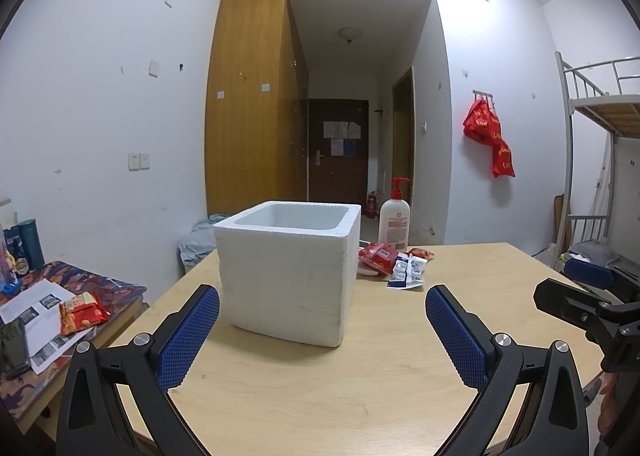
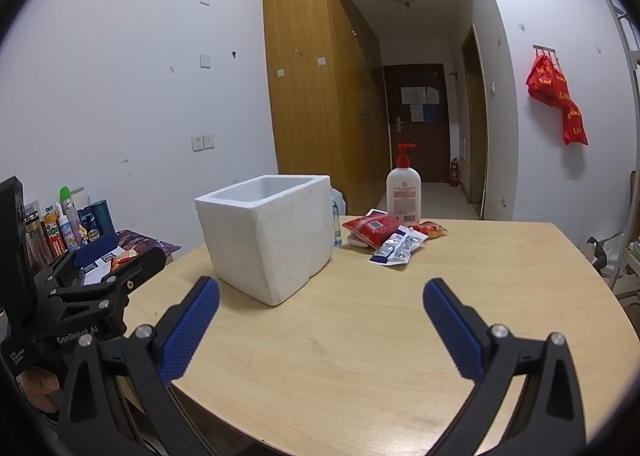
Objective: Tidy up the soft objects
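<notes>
L tongs (image 1: 322, 310) spread, empty | R tongs (image 2: 321, 302) spread, empty | foam box (image 1: 286, 270) on table (image 1: 400, 356) | snack packs (image 2: 384, 234) beside box

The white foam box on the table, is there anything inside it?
Only the upper inner walls of the white foam box show, bare and white. Its floor is hidden behind the near wall in both views, so I cannot tell.

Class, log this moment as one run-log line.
left gripper: open, empty | right gripper: open, empty | foam box: upright | packets: on table
</notes>
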Demonstrator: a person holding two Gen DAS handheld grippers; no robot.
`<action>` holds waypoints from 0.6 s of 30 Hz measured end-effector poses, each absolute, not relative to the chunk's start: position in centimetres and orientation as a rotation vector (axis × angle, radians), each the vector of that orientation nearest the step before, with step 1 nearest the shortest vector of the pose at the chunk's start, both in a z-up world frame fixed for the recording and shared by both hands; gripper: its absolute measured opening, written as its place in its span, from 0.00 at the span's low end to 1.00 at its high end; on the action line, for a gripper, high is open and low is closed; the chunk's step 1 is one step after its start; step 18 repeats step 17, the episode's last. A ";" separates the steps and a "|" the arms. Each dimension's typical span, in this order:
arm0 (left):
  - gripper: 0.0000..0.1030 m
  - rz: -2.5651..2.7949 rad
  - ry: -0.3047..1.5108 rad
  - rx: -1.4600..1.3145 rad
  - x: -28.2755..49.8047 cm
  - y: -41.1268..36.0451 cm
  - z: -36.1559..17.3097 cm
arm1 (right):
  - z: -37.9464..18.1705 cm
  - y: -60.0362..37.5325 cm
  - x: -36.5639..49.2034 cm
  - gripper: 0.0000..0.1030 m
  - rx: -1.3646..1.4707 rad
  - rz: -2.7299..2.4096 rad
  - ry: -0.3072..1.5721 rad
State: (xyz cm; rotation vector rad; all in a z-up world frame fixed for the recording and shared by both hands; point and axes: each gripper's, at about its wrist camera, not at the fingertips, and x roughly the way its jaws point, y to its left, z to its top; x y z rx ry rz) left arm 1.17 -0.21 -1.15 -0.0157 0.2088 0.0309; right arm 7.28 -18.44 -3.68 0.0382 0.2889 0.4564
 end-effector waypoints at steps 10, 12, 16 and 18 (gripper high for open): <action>1.00 0.037 0.211 -0.016 1.3 -0.2 -1.2 | -3.7 -18.6 7.3 1.00 0.046 0.459 0.293; 1.00 0.040 0.214 -0.014 1.4 -0.3 -1.2 | -3.7 -18.6 7.4 1.00 0.045 0.458 0.294; 1.00 0.047 0.209 -0.010 1.2 -0.2 -1.3 | -3.8 -18.6 7.5 1.00 0.045 0.458 0.300; 1.00 0.050 0.206 -0.009 1.2 -0.2 -1.3 | -3.8 -18.6 7.5 1.00 0.044 0.458 0.300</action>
